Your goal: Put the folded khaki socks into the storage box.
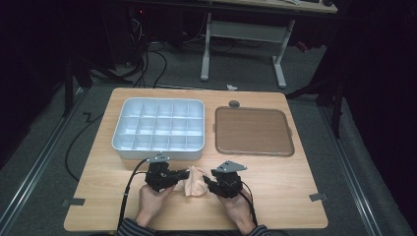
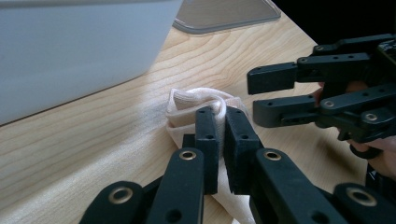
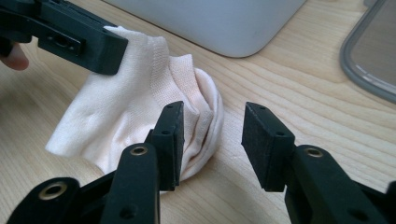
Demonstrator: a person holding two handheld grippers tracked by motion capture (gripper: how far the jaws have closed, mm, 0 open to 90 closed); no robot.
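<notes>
A cream sock (image 1: 195,181) lies bunched on the wooden table (image 1: 280,196) near its front edge, between my two grippers. My left gripper (image 1: 186,173) comes in from the left and is shut on the sock's fabric (image 2: 196,100), which is pinched between its pads (image 2: 221,115). My right gripper (image 1: 204,180) stands open just right of the sock. In the right gripper view its jaws (image 3: 212,116) are spread, the left one in front of the rolled sock (image 3: 126,107), with nothing pressed between them. The right gripper (image 2: 255,95) also shows open in the left gripper view.
A white tray (image 1: 158,149) divided into several compartments sits behind the grippers at the left. A flat brown tray (image 1: 253,130) with a grey rim lies to its right, a small grey round thing (image 1: 234,103) behind it. A desk frame (image 1: 243,32) stands beyond the table.
</notes>
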